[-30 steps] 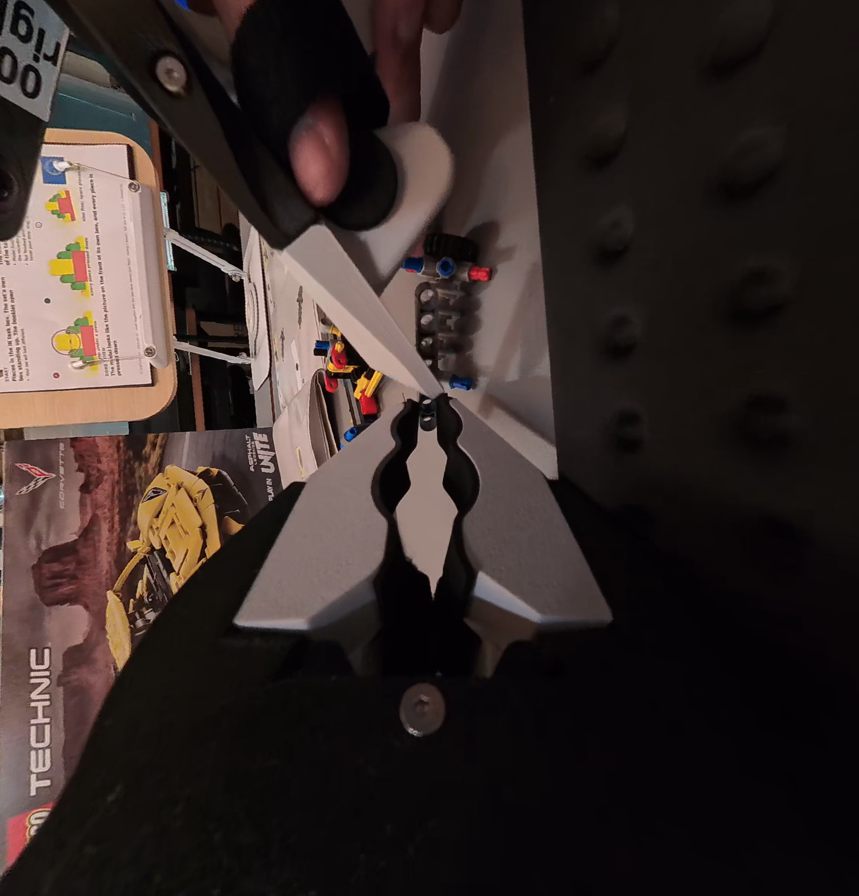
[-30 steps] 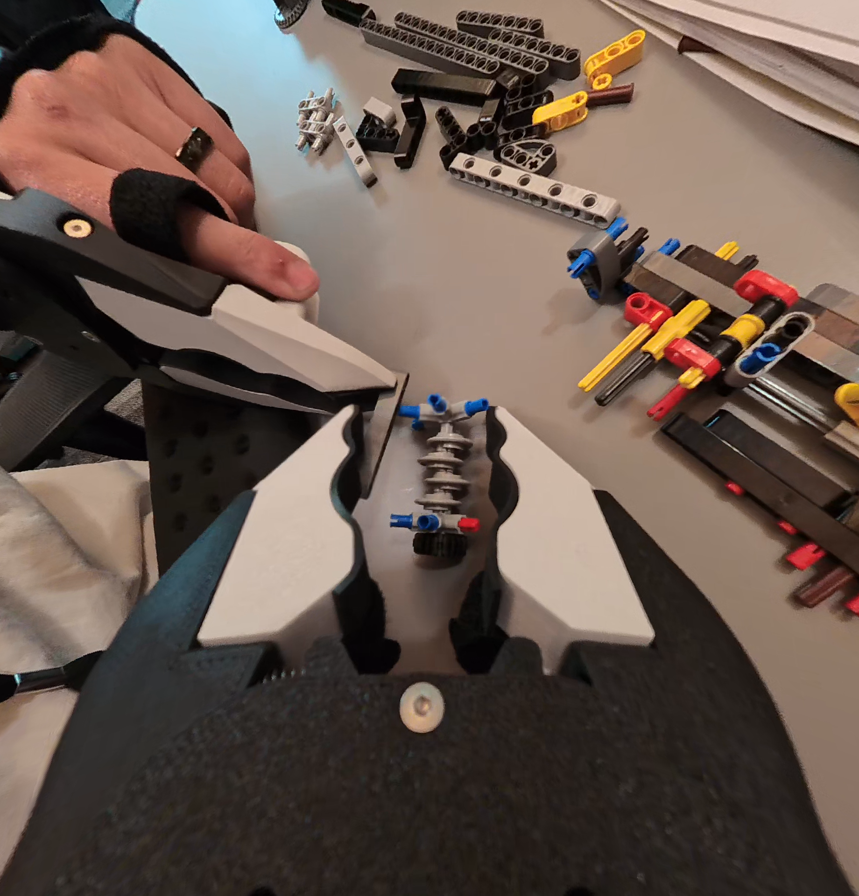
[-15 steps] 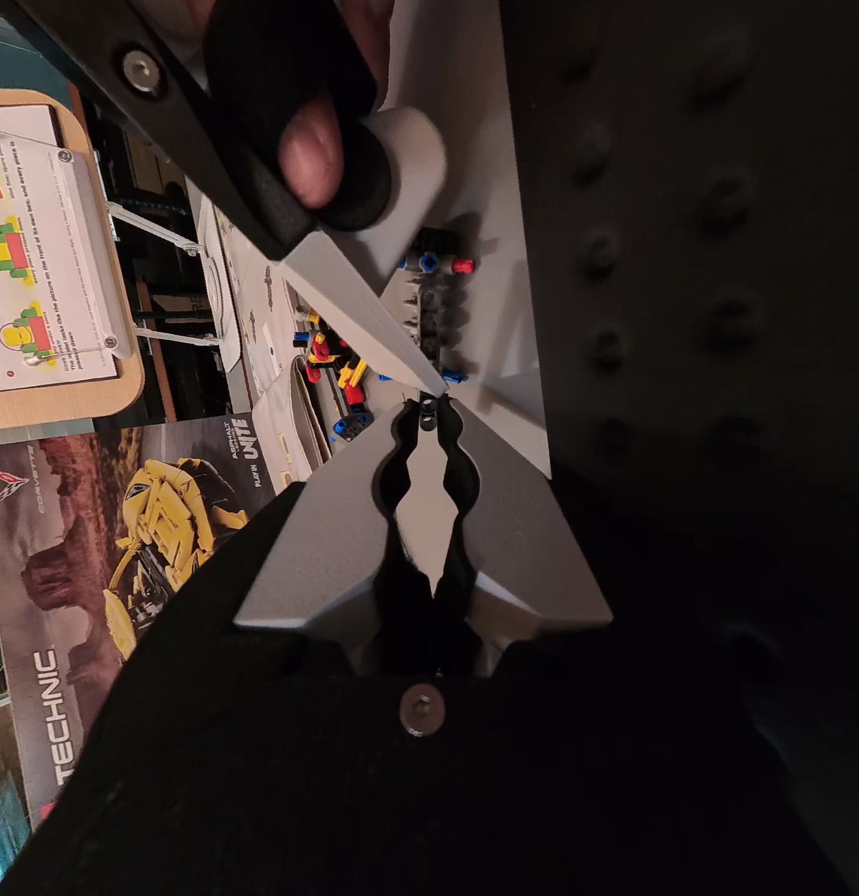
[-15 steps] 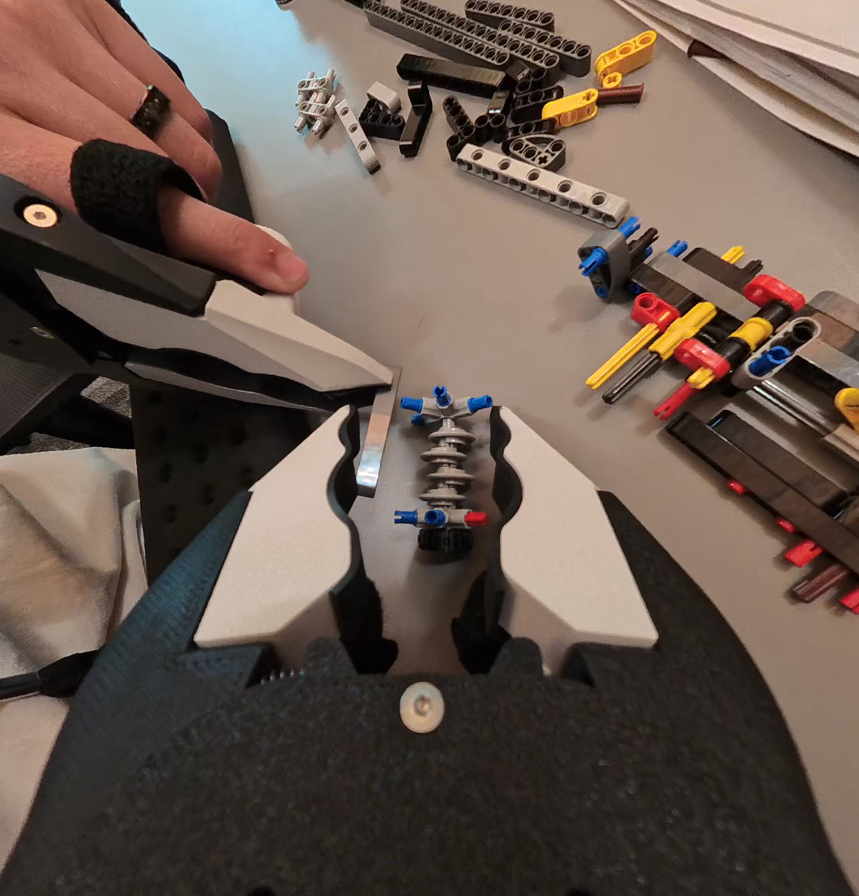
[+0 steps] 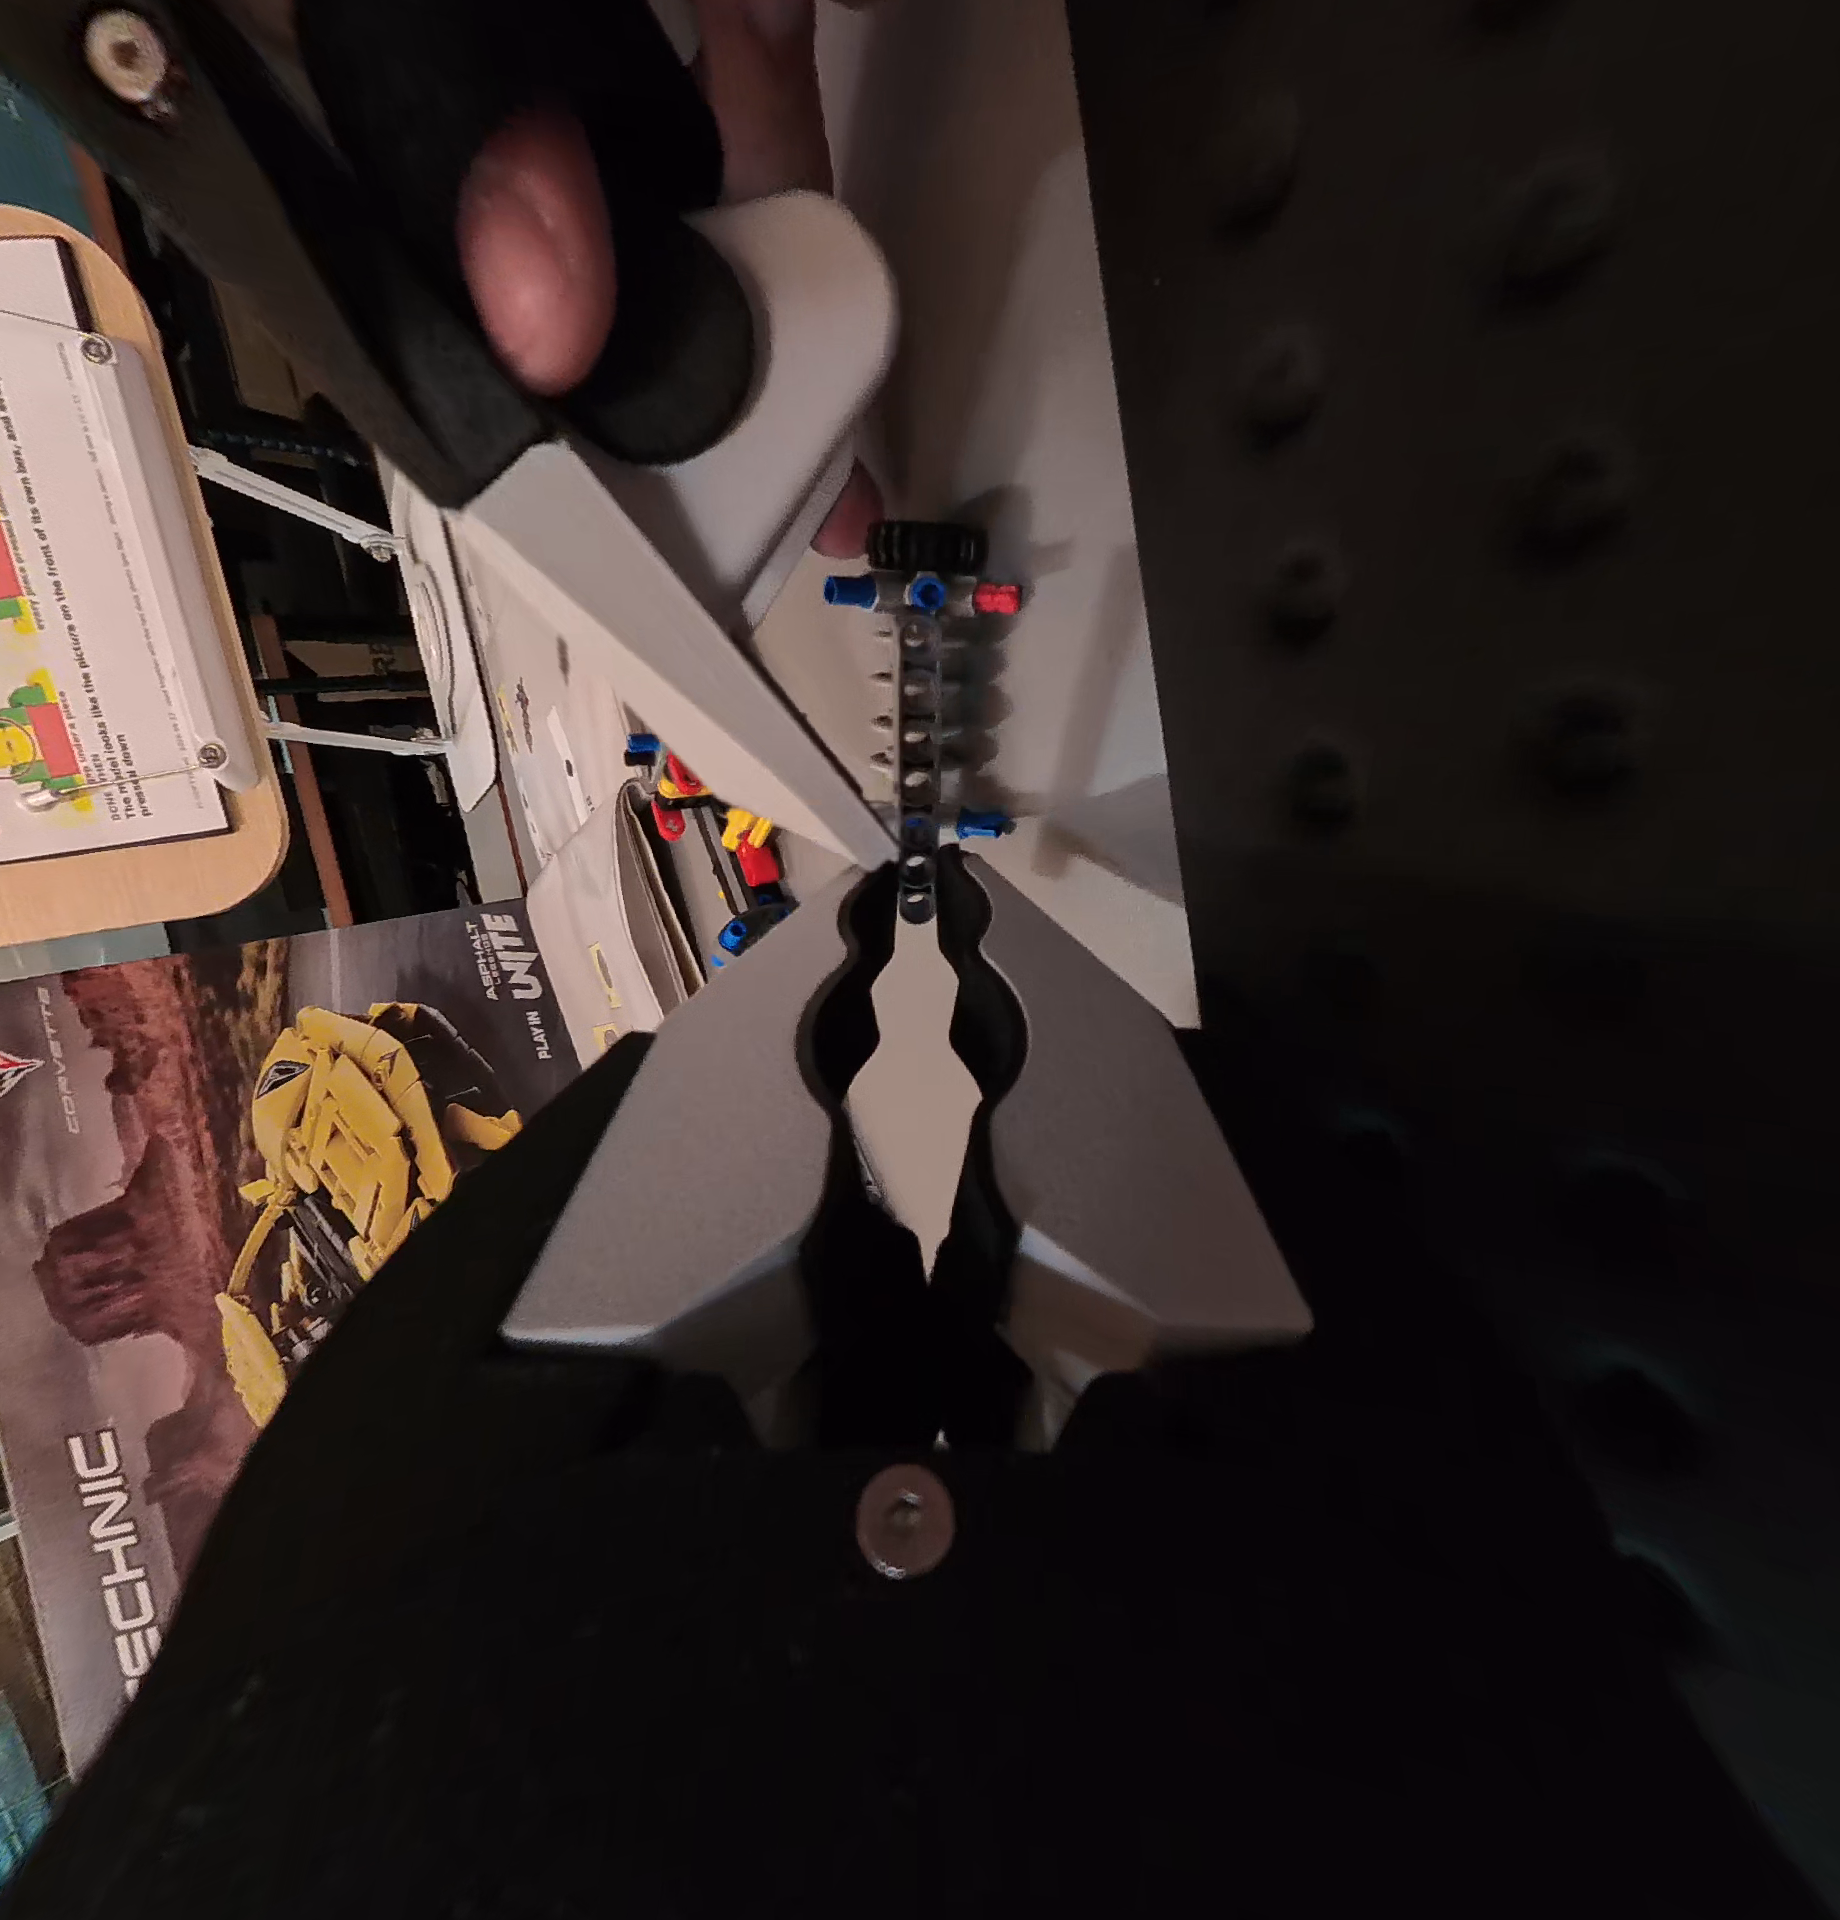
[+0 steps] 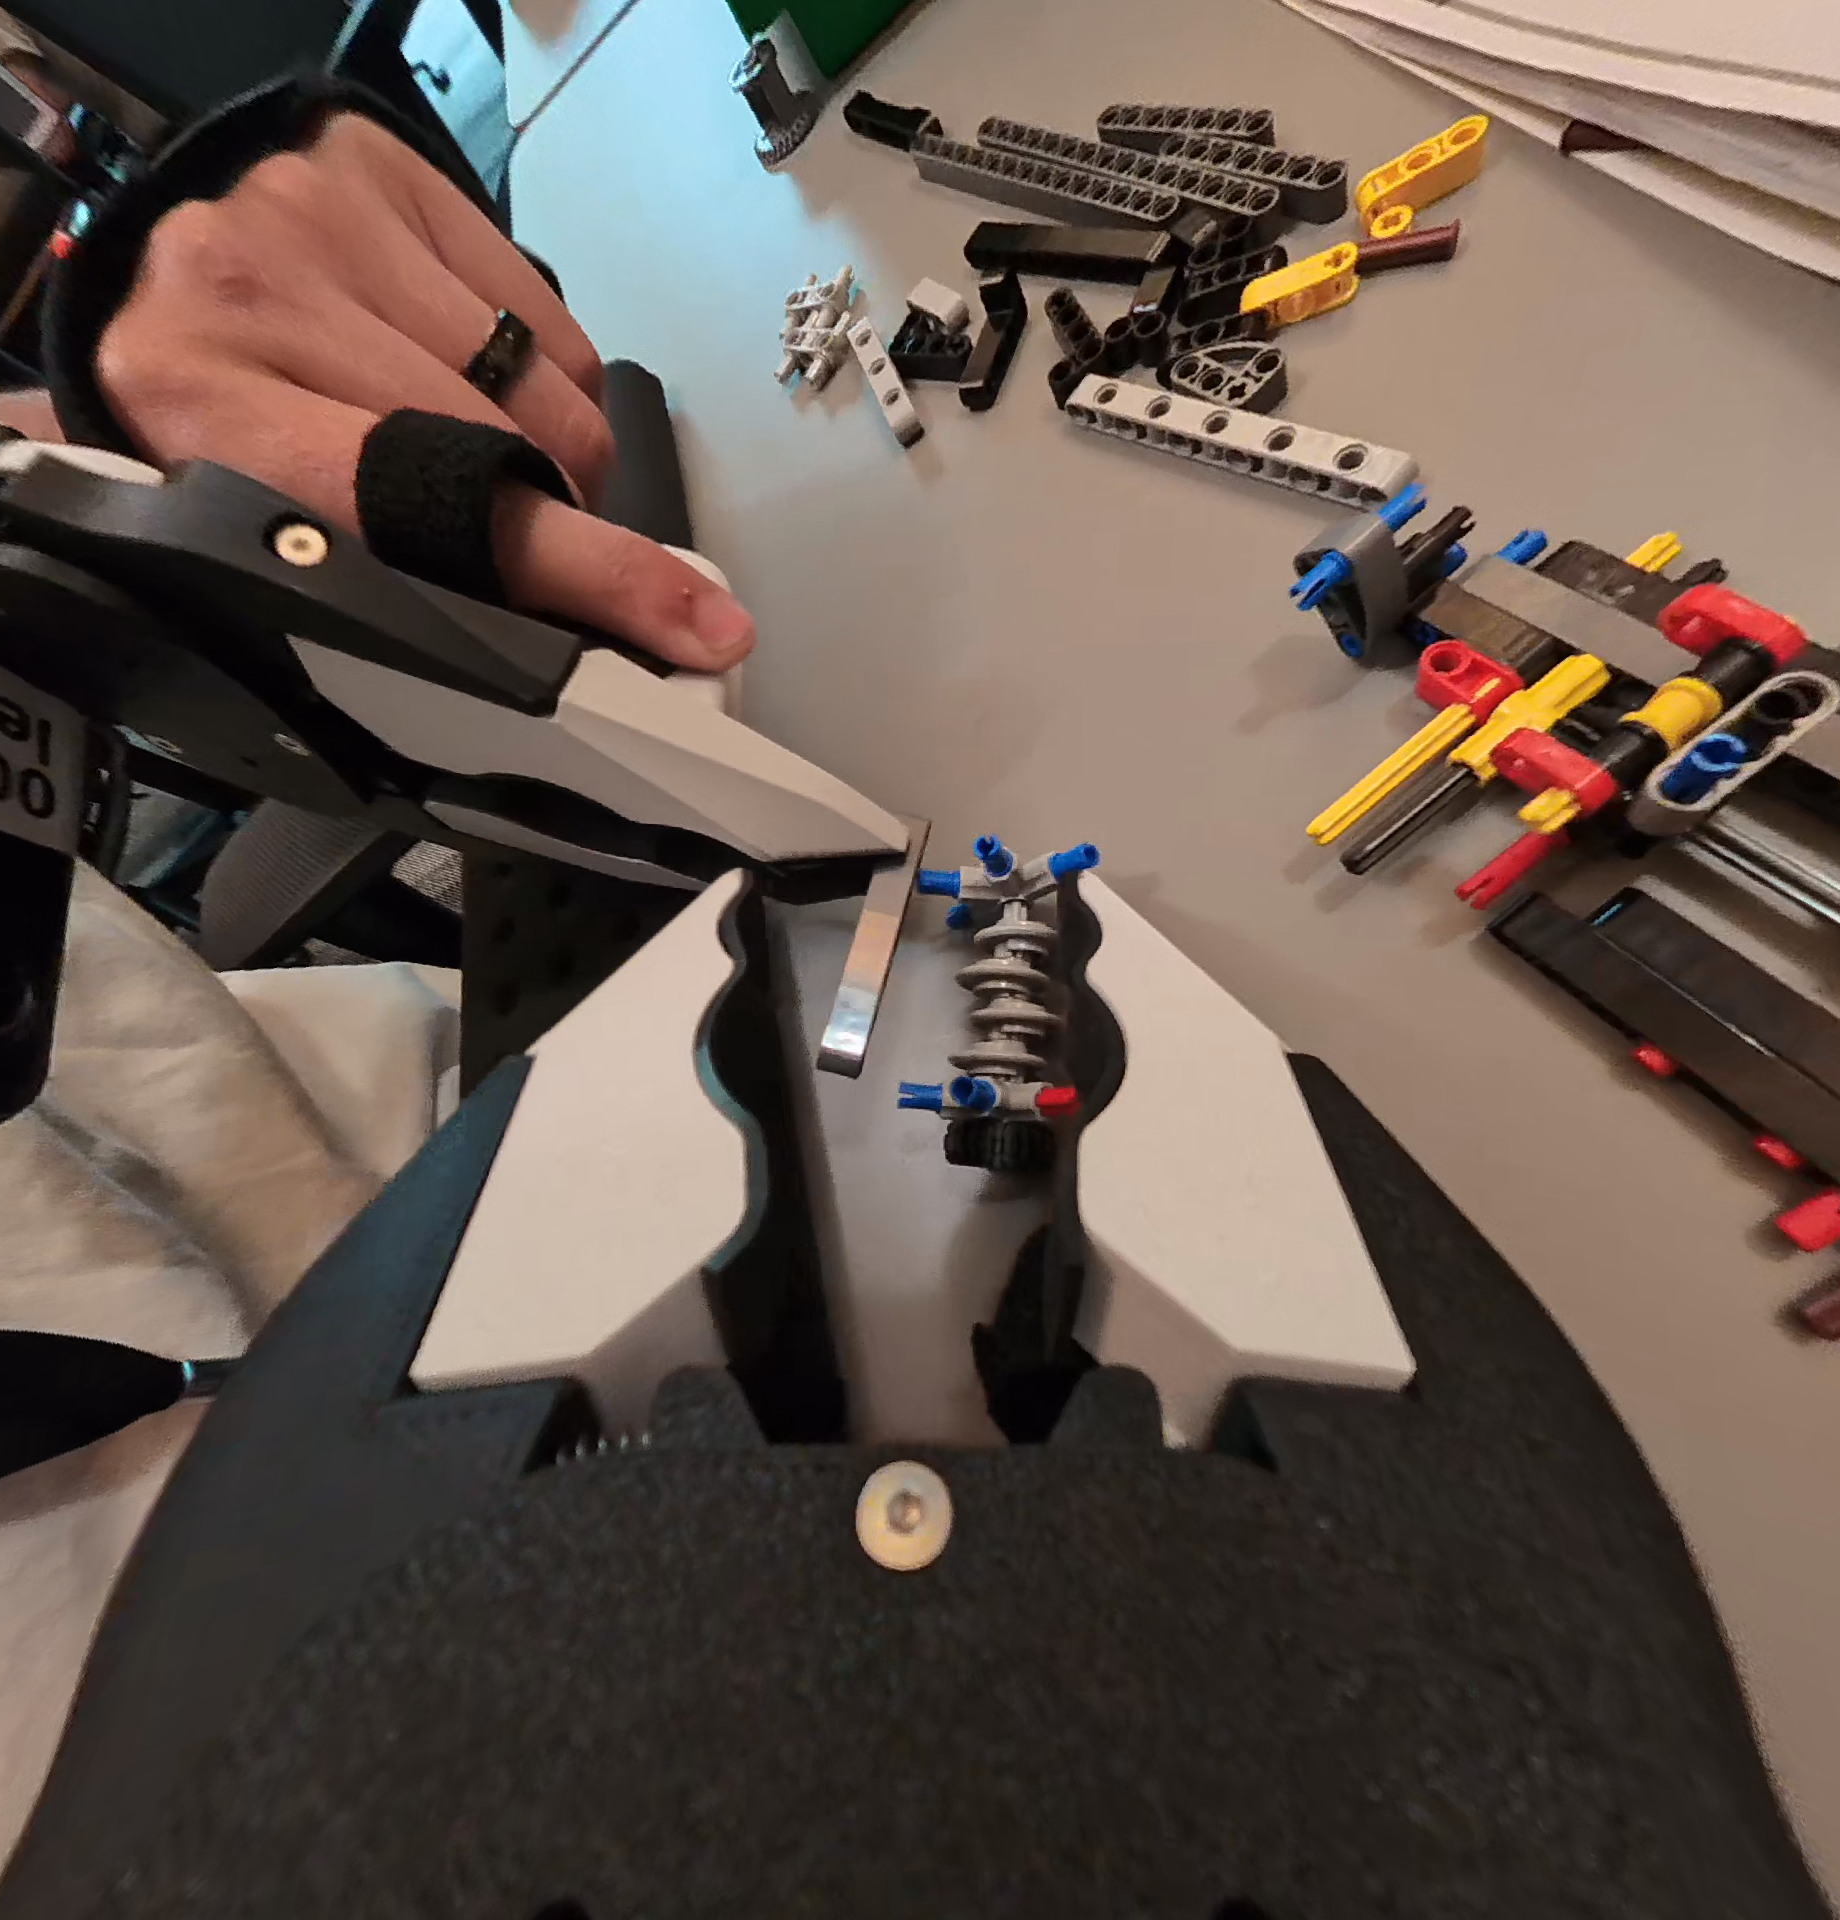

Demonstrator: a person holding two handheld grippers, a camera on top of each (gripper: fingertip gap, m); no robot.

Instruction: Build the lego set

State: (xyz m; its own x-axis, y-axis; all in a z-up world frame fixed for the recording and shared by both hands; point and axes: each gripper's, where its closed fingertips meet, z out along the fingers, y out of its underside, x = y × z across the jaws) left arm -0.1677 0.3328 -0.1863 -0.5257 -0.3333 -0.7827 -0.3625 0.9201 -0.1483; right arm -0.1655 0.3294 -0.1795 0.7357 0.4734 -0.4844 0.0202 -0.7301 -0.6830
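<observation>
1. Right now my left hand-held gripper (image 5: 918, 883) is pinching one end of a grey beam (image 6: 866, 971); the grip covers only the tip, so a sideways push could swing the beam out.
2. My right hand-held gripper (image 6: 911, 914) is spread, straddling the small grey shaft assembly (image 6: 1004, 1003) lying on the tabletop (image 6: 999, 623), the beam just at its 9 o'clock. If I squeeze now, the left finger could catch the beam too.
3. The assembly's blue pins (image 6: 1072, 858) are small; a misaligned press could roll it toward the gear end at 6 o'clock.
4. Loose parts (image 6: 1155, 260) at 1 o'clock and the sorted pieces (image 6: 1570, 727) at 3 o'clock are well apart, so I judge little risk there.
</observation>
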